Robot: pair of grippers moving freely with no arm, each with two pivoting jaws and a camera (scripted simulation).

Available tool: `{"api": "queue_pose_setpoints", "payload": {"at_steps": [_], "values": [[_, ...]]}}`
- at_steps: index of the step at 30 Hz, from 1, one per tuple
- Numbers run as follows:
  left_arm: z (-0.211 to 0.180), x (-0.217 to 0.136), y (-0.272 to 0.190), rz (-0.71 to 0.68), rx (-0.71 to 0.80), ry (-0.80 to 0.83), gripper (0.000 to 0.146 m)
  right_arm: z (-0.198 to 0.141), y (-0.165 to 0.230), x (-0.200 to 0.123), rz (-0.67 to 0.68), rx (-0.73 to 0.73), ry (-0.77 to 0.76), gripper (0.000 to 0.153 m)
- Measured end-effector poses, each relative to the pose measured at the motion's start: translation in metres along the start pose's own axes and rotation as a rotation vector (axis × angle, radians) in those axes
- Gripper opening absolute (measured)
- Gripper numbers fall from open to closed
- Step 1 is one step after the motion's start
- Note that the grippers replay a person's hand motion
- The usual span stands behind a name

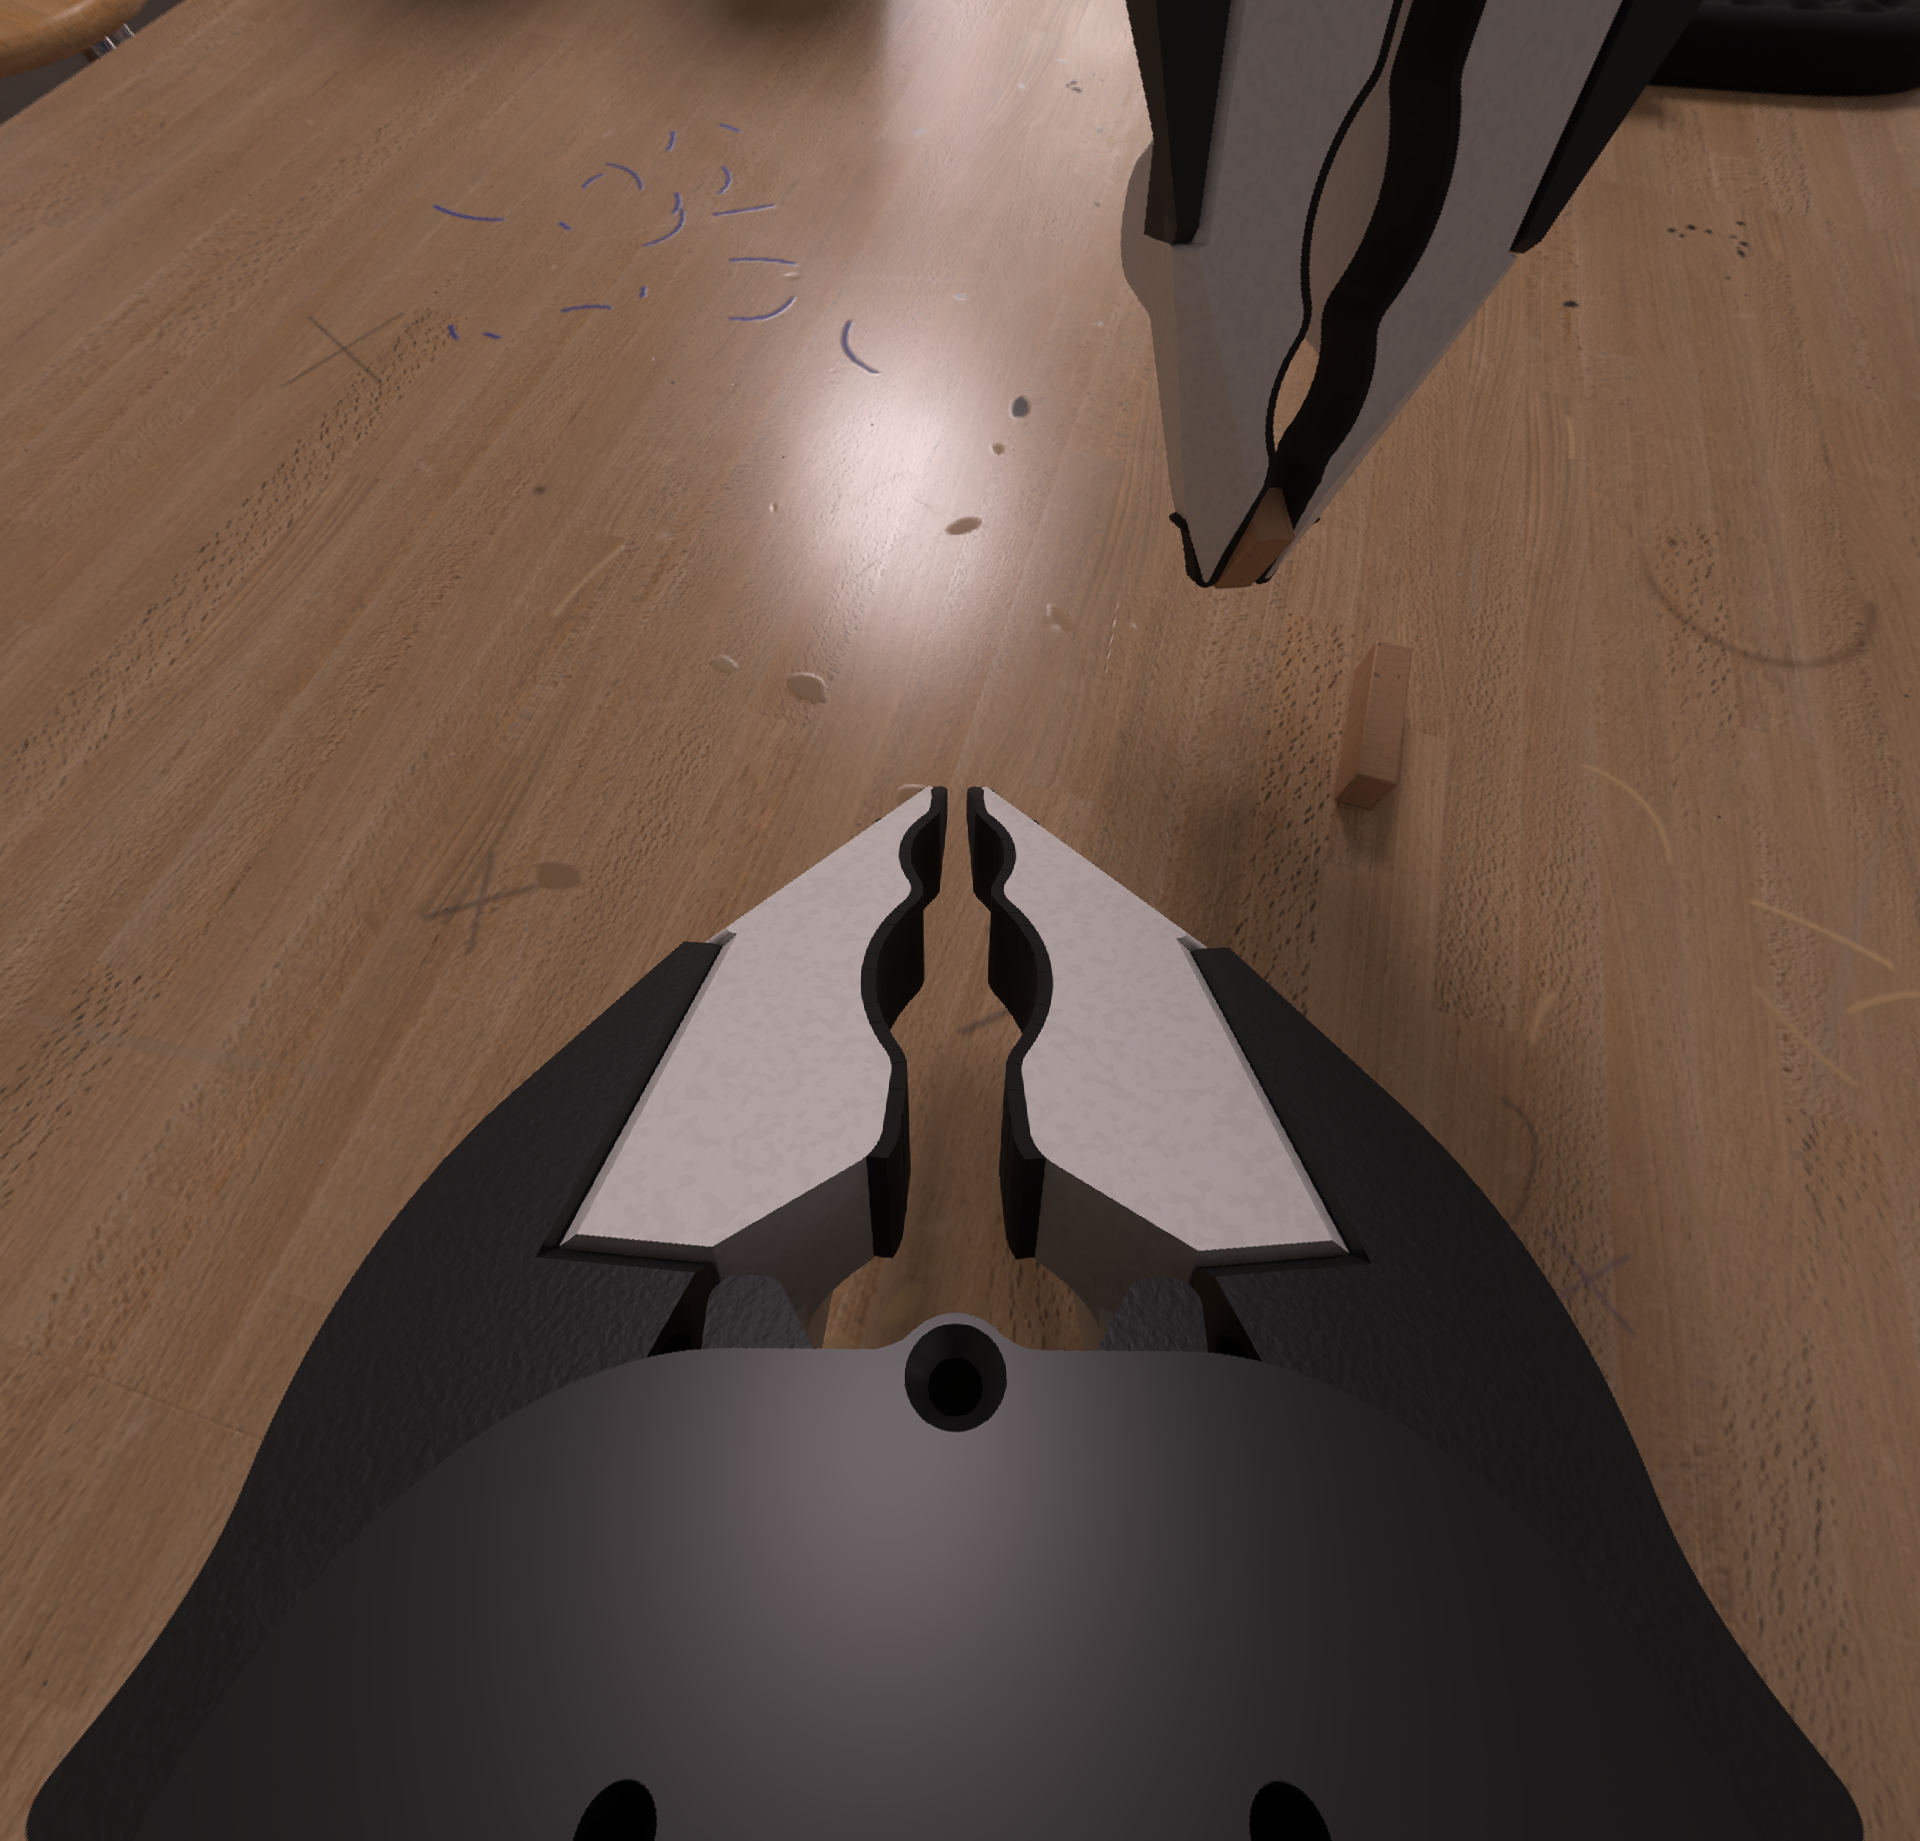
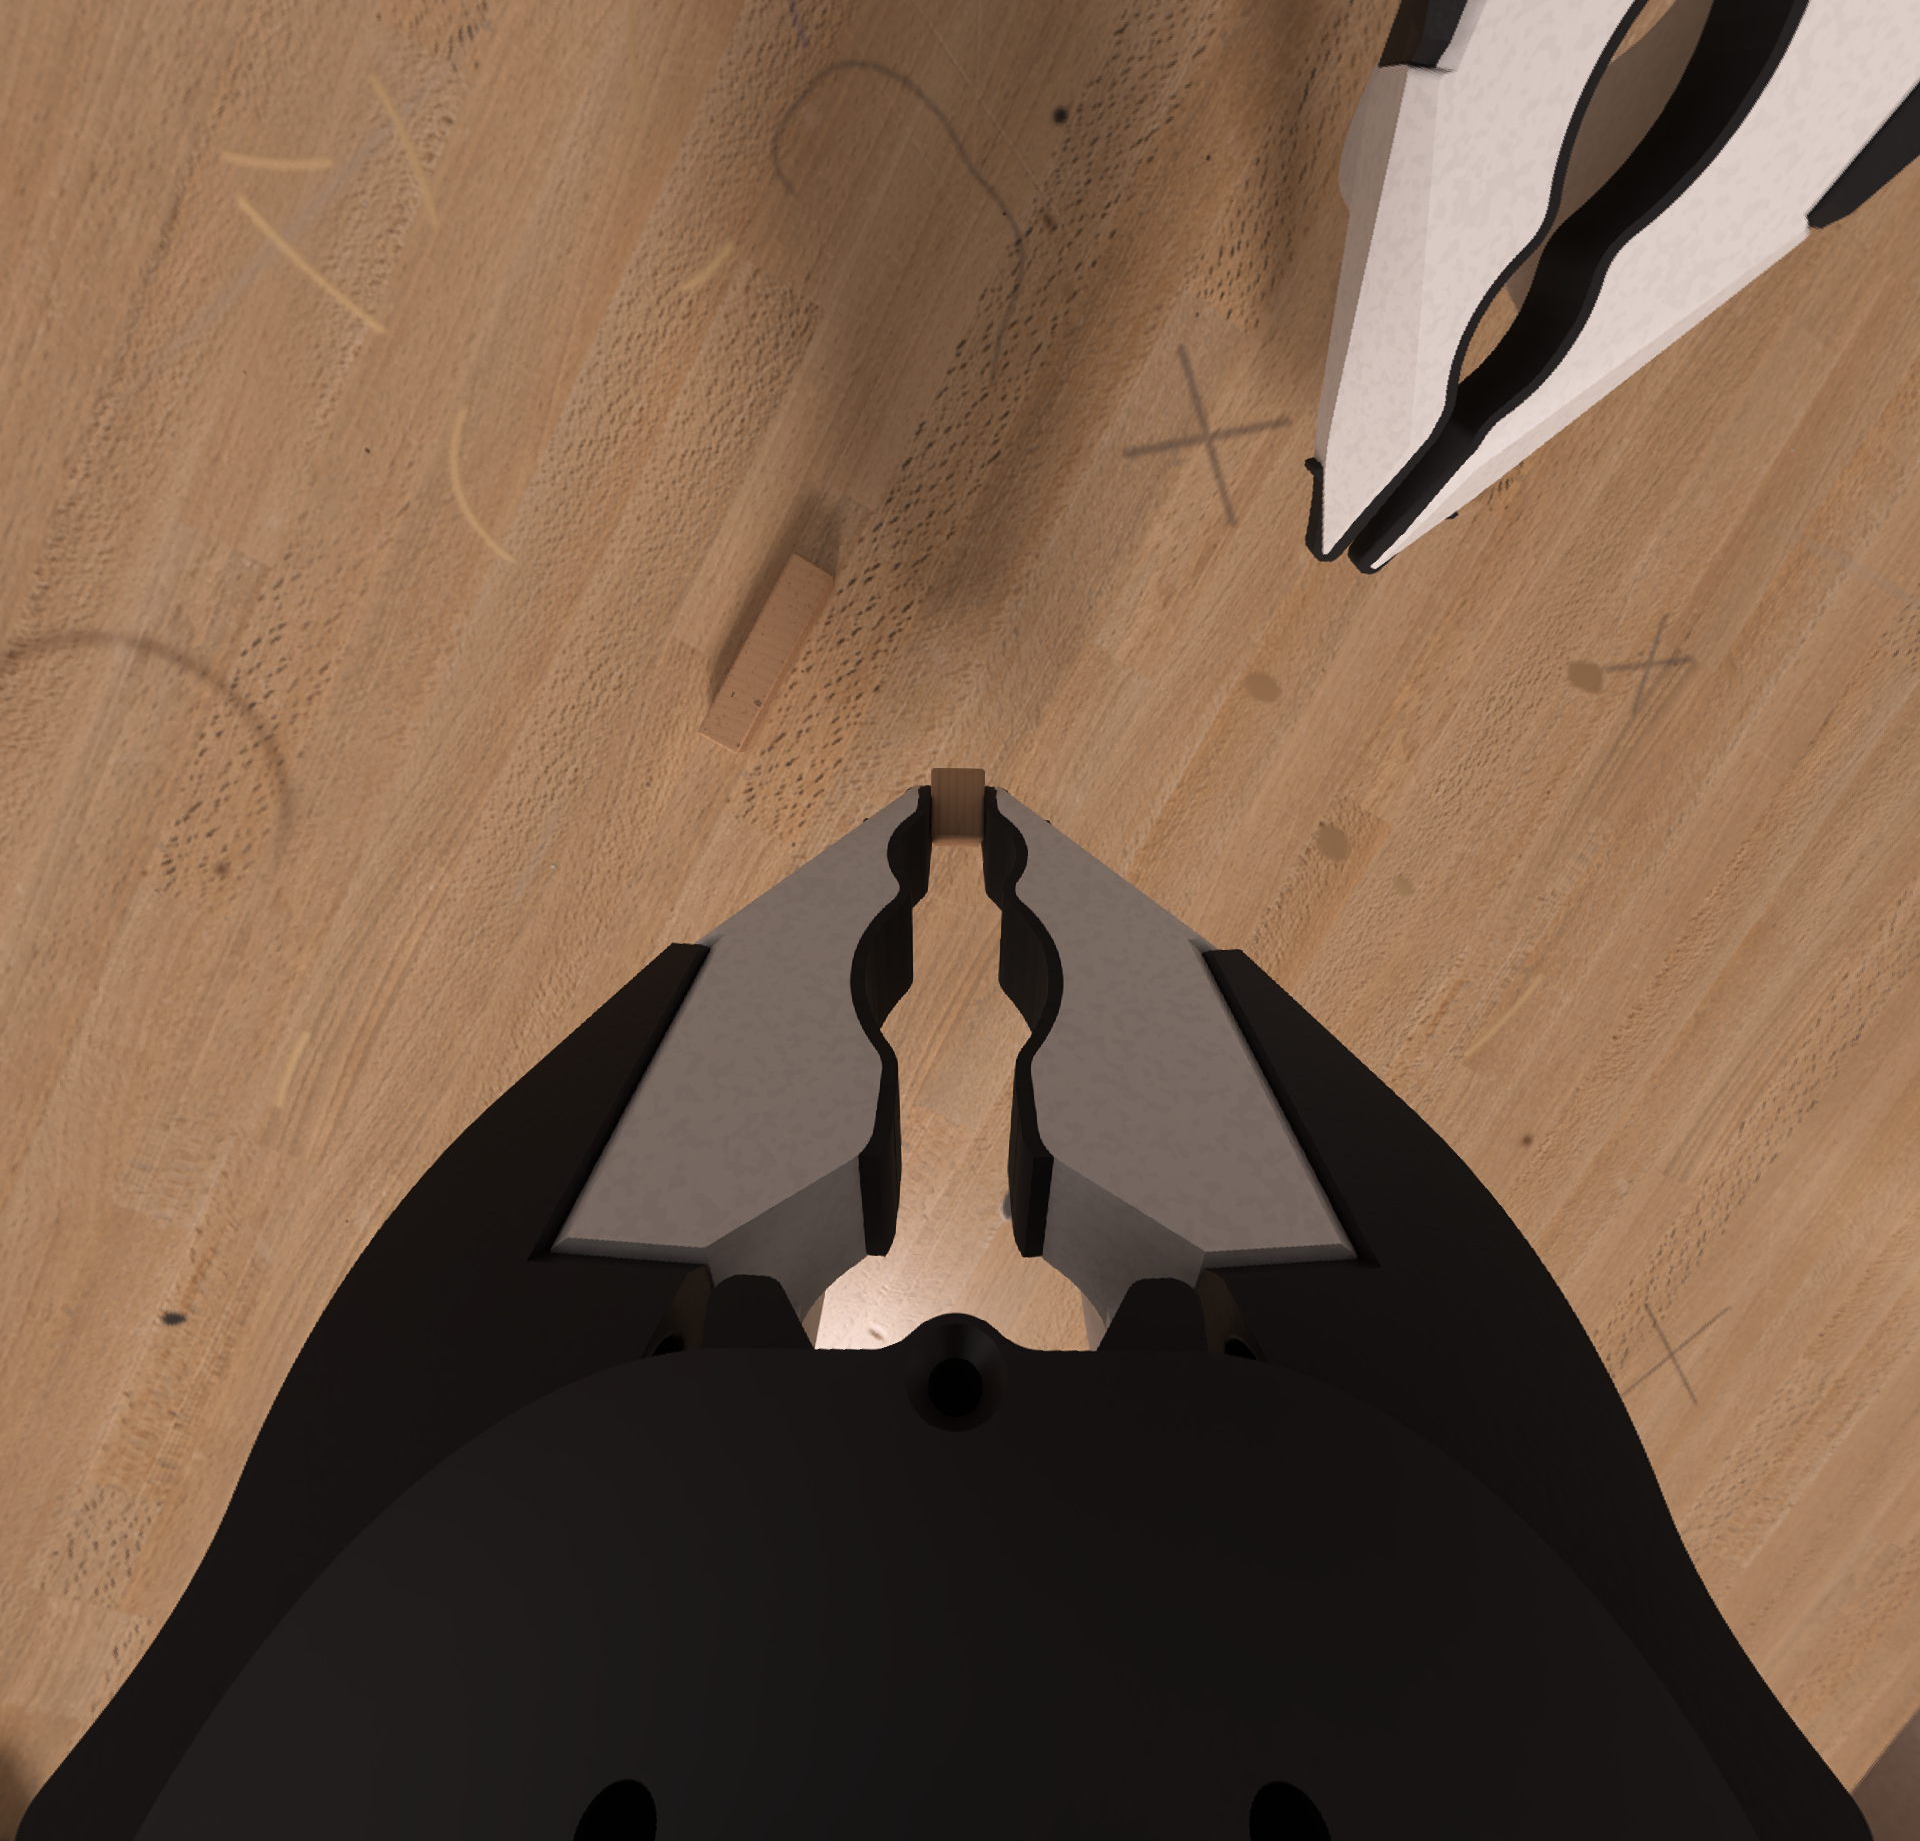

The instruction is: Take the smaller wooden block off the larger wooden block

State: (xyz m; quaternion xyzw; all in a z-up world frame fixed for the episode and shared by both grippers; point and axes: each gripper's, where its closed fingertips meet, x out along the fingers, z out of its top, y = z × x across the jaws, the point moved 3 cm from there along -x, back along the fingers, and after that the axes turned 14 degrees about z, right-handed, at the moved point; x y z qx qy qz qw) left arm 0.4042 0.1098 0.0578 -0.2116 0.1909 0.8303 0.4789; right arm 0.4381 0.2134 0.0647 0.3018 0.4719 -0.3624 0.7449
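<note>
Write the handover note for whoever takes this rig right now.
Right gripper: shut on the small pale wooden cube, held at its fingertips above the table.
Left gripper: shut, holding nothing, hovering off to the side.
Long pale wooden block: lying flat on the scuffed wooden table, nothing on top of it.
Done: the cube is off the block.
Left: set the cube down on the table, clear of the block, and release.

Right gripper (image 2: 957, 804) jaws pinch something; left gripper (image 1: 957, 799) seemingly nearly closed, empty.
</note>
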Motion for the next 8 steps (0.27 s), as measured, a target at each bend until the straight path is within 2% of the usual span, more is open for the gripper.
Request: {"api": "queue_pose_setpoints", "payload": {"at_steps": [8], "values": [[-0.0007, 0.0004, -0.0011, -0.009, -0.001, 0.004, 0.004, -0.0015, -0.0006, -0.0001, 0.016, -0.019, 0.017, 0.008]]}}
